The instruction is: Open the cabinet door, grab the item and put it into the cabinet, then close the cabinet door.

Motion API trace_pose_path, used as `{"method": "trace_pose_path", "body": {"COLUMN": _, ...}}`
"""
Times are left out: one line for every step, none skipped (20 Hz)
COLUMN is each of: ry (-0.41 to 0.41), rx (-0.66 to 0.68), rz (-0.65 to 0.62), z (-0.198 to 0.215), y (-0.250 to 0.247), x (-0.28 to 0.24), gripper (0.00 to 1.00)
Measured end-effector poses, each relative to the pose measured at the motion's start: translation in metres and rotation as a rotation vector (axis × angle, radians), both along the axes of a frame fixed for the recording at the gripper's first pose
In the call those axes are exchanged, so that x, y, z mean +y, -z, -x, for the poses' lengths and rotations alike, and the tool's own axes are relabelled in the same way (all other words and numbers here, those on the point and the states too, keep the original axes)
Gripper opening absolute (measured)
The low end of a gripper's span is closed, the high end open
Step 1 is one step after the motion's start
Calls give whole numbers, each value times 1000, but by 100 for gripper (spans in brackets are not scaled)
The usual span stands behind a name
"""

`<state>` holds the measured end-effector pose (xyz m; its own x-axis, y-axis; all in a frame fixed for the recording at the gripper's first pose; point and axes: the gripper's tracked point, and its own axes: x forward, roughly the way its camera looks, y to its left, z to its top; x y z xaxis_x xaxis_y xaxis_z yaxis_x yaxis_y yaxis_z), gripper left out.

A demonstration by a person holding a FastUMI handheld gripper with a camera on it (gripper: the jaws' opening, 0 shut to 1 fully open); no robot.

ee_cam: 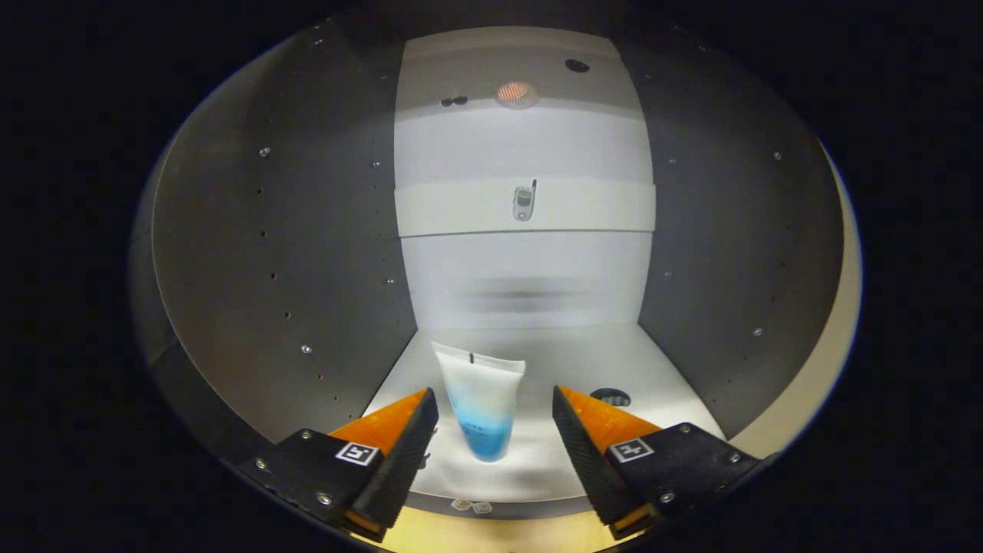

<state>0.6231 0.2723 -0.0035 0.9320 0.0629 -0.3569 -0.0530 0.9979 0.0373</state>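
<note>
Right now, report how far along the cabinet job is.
Done: the cabinet is open and the tube stands on its cap on the cabinet floor. In hand: nothing; the claw is open, its fingers apart on either side of the tube and not touching it. Left: draw the claw out and close the cabinet door.

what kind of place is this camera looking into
Most likely the inside of a cabinet: dark side walls, a pale back panel and a light shelf floor. A white and blue tube stands on that floor, between the open claw's fingers, touching neither.
</note>
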Motion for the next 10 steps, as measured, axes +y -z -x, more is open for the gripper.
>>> {"method": "trace_pose_path", "body": {"ry": -7, "rx": -32, "rz": 10, "z": 9, "y": -10, "x": 1, "gripper": 94}}
{"method": "trace_pose_path", "body": {"ry": -18, "rx": -54, "rz": 17, "z": 18, "y": -17, "x": 2, "gripper": 94}}
{"method": "trace_pose_path", "body": {"ry": -26, "rx": -84, "rz": 30, "z": 29, "y": -25, "x": 1, "gripper": 94}}
{"method": "trace_pose_path", "body": {"ry": -29, "rx": -115, "rz": 38, "z": 42, "y": -34, "x": -1, "gripper": 95}}
{"method": "trace_pose_path", "body": {"ry": -37, "rx": -143, "rz": 39, "z": 56, "y": -42, "x": 0, "gripper": 94}}
{"method": "trace_pose_path", "body": {"ry": -44, "rx": -166, "rz": 37, "z": 69, "y": -50, "x": 0, "gripper": 94}}
{"method": "trace_pose_path", "body": {"ry": -50, "rx": -188, "rz": 32, "z": 84, "y": -56, "x": -1, "gripper": 94}}
{"method": "trace_pose_path", "body": {"ry": -59, "rx": -203, "rz": 26, "z": 100, "y": -61, "x": -2, "gripper": 94}}
{"method": "trace_pose_path", "body": {"ry": -60, "rx": -218, "rz": 18, "z": 118, "y": -67, "x": -4, "gripper": 94}}
{"method": "trace_pose_path", "body": {"ry": -58, "rx": -230, "rz": 7, "z": 133, "y": -71, "x": -7, "gripper": 94}}
